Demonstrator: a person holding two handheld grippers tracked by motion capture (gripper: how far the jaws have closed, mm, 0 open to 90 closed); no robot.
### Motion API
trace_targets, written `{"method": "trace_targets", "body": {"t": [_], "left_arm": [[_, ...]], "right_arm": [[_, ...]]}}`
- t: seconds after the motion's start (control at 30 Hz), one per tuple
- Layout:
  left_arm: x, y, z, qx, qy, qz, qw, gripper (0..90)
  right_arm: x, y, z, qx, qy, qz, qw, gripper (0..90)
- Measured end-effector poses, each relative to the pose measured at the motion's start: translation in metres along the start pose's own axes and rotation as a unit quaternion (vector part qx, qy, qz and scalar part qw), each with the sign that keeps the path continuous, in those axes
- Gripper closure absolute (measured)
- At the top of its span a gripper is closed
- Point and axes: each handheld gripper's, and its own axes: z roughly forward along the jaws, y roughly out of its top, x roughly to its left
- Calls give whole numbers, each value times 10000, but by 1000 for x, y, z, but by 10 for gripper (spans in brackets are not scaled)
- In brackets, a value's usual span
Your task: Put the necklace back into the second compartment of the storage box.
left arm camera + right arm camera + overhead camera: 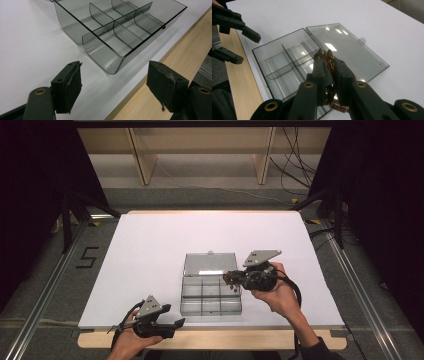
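A clear smoky plastic organiser box lies open near the table's front edge, its divided compartments bare and its lid laid flat behind. My right gripper hovers over the box's right side. In the right gripper view its jaws are shut on a bundle of small wire-legged components, with more of them hanging below. My left gripper rests at the table's front edge left of the box. Its jaws stand wide open with nothing between them.
White sheet covers the table, and a bare wooden strip runs along its front edge. The left gripper appears open beyond the box in the right gripper view. Shelving and cables stand behind the table.
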Motion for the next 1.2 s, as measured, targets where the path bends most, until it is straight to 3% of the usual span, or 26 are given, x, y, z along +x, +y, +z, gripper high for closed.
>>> {"method": "trace_targets", "body": {"t": [0.03, 0.1, 0.17, 0.2, 0.3, 0.47, 0.6, 0.63, 0.73, 0.8, 0.83, 1.0, 1.07, 1.1, 1.2], "left_arm": [[0, 0, 0, 1, -5, -2, 10000, 270], [-1, 0, 0, -8, -7, -13, 10000, 270], [-2, -1, 1, -27, 0, -108, 9999, 270], [-2, -1, 2, -54, -18, -140, 9999, 270], [-2, 0, 1, -58, -12, -136, 9999, 270], [-2, 0, 1, -51, -7, -113, 9999, 269], [-2, -1, 0, -16, -7, -109, 9999, 270], [-2, 0, 0, -16, 26, -83, 10000, 270], [-1, 0, 0, -64, 20, -27, 10000, 270], [-1, 0, 0, -78, -13, -5, 10000, 270], [-1, 0, -1, -61, -1, -34, 10000, 270], [-2, 0, -1, -37, -12, -63, 10000, 269], [-2, 0, 0, -40, -11, -66, 10000, 269], [-2, 0, 0, -35, -16, -73, 10000, 269], [-2, -1, 1, -55, 11, -56, 10000, 268]], "right_arm": [[0, 1, 2, 21, 100, -42, 9999, 809], [0, 3, 5, -29, 72, -139, 9999, 809], [1, 5, 9, 28, 159, -141, 9998, 809], [3, 6, 10, 39, 92, -81, 9999, 810], [5, 9, 17, 30, 146, -69, 9999, 809], [5, 14, 30, 118, 265, -242, 9993, 809], [10, 15, 42, 66, 263, -101, 9996, 809], [9, 17, 42, 187, 300, -172, 9992, 809], [10, 19, 49, 198, 347, -183, 9990, 809], [11, 19, 54, 149, 289, -144, 9994, 809], [11, 19, 57, 114, 317, -260, 9991, 809], [13, 19, 69, 216, 316, -150, 9992, 809], [13, 18, 73, 280, 293, -174, 9990, 809], [12, 18, 76, 207, 309, -306, 9988, 809], [12, 15, 80, 320, 264, -165, 9990, 809]]}}
